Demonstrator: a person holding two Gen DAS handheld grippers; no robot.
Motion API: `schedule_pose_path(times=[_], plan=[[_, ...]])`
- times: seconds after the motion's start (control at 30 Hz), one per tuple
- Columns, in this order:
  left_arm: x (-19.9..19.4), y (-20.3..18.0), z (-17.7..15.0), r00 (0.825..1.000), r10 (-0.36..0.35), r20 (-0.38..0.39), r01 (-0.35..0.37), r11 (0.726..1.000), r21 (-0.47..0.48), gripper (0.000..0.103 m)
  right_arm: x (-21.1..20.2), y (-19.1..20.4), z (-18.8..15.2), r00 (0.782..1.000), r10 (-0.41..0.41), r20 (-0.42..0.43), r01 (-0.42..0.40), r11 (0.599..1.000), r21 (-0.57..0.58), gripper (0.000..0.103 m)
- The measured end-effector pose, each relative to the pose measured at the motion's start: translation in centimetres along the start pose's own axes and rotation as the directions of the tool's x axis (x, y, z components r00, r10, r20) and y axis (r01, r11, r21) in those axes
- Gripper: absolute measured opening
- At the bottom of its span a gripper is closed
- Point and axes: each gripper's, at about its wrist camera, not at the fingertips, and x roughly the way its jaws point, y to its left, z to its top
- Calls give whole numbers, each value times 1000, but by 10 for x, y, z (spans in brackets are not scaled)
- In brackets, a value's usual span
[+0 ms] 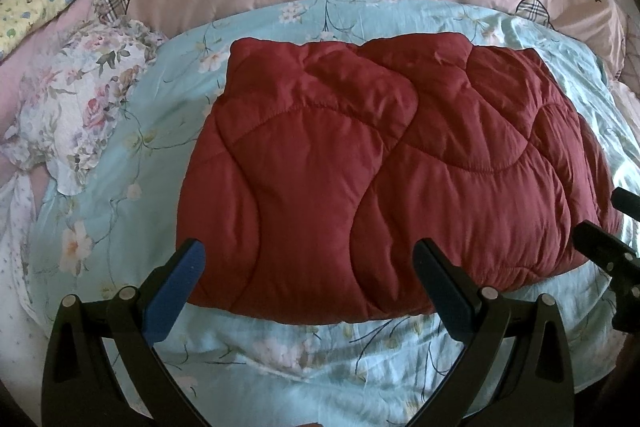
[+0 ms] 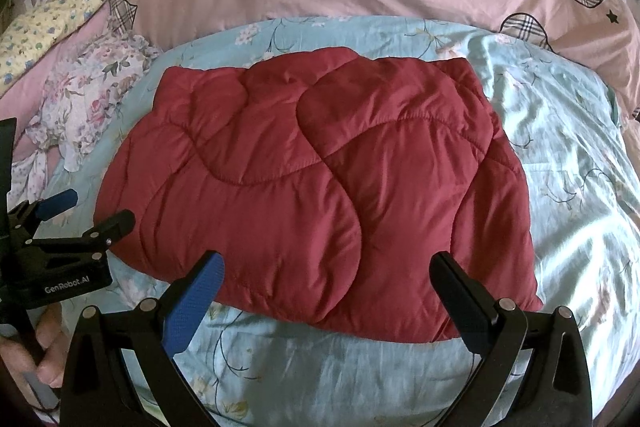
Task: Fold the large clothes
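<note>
Item: red quilted jacket [image 1: 384,179], lying folded in a bundle on floral blue sheet [image 1: 280,359].
Left gripper [image 1: 310,281], right gripper [image 2: 328,293]: fingers spread wide, nothing held, both at near edge.
Risk: puffy layers may spring apart if pinched too shallow; sheet may be caught w/ it.

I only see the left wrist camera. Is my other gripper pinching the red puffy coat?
Observer: No, the right gripper is open and empty, at the near edge of the red quilted coat.
Operator: Is a hand showing anywhere?
Observer: Yes, a hand grips the handle below the left gripper.
Operator: Any writing on it?
Observer: White letters on its body read GenRobot.AI.
</note>
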Motion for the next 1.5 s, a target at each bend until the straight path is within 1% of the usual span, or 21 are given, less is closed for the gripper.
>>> schedule_pose_path(times=[1.5], plan=[[-1, -3, 5, 1000, 11, 12, -11, 1000, 0, 103, -4, -2, 4, 1000, -1, 7, 1, 1000, 3, 103]])
